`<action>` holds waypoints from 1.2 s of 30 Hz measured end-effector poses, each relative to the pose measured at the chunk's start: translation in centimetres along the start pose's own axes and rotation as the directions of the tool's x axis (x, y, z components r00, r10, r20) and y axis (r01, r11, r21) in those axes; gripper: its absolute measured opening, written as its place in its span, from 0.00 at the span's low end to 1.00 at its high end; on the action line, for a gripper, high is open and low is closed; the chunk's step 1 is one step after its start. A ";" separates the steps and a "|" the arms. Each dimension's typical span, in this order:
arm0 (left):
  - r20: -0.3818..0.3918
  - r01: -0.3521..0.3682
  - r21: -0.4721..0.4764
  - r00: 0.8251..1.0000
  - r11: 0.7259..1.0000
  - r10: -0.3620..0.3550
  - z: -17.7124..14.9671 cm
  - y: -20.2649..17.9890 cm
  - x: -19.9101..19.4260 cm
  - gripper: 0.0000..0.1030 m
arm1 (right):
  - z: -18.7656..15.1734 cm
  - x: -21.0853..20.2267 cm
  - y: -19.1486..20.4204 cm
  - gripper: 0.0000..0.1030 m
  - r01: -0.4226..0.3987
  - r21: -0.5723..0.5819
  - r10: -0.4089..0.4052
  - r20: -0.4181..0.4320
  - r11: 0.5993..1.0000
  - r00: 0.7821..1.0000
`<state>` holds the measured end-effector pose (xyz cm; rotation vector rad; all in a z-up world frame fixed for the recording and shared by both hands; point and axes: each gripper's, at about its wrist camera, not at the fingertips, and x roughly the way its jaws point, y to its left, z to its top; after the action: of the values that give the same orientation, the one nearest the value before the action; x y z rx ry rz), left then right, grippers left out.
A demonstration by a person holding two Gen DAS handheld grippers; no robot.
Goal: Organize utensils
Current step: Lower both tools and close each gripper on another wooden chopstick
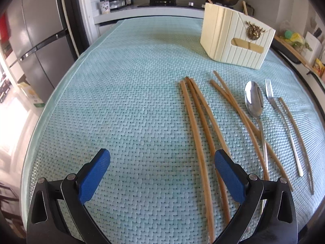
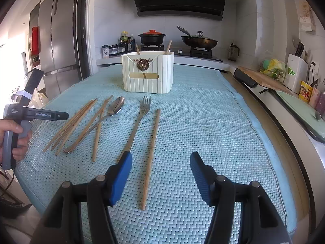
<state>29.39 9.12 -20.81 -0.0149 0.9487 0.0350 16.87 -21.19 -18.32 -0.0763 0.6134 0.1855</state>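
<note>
Left wrist view: the left gripper (image 1: 162, 158) is hovering spread wide, holding nothing, over bare mat (image 1: 121, 101); chopsticks (image 1: 195, 134), spoon (image 1: 254, 101) and fork (image 1: 270, 95) are lying rightward, before the cream holder (image 1: 235, 40).

Right wrist view: the right gripper (image 2: 161, 162) is gaping empty above a lone chopstick (image 2: 151, 156), with open mat stretching right to its edge.

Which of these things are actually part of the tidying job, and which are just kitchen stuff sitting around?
Part of the job:
chopsticks
spoon
fork
cream holder
left gripper, right gripper, both open

Just lying about:
black pot
wok
fridge
cutting board
</note>
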 end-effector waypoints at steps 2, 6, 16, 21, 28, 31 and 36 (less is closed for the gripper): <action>-0.014 -0.018 0.004 1.000 1.000 0.018 -0.1 0.0 0.5 0.99 | 0.1 0.1 -0.1 0.59 -0.002 0.006 0.002 -0.004 1.000 1.000; -0.041 -0.026 -0.003 0.999 1.000 0.026 0.0 0.2 1.4 0.99 | 0.2 0.4 -0.1 0.59 -0.010 0.011 0.010 -0.018 1.000 1.000; -0.065 -0.011 0.002 0.998 1.000 0.011 2.2 0.5 2.9 0.99 | 1.6 4.2 -0.7 0.59 -0.058 0.064 0.068 -0.160 0.996 0.985; -0.073 0.013 0.019 0.997 1.000 -0.012 3.1 0.6 3.7 0.99 | 2.9 8.0 -0.9 0.59 -0.085 0.066 0.100 -0.264 0.994 0.959; -0.088 0.043 0.042 0.995 0.998 -0.040 4.5 0.7 4.7 0.99 | 5.1 13.0 0.1 0.57 -0.099 -0.018 0.087 -0.343 0.995 0.935; -0.094 0.050 0.044 0.995 0.998 -0.046 5.3 0.9 5.3 0.99 | 6.5 14.8 0.4 0.43 -0.092 -0.050 0.069 -0.354 0.994 0.933; -0.110 0.060 0.052 0.993 0.997 -0.054 6.6 0.7 5.6 0.80 | 8.6 17.5 1.2 0.31 -0.096 -0.091 0.057 -0.368 0.991 0.928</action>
<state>37.96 10.16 -21.51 0.0072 1.0571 -0.0448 35.57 -16.30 -21.45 -0.1942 0.9793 0.2836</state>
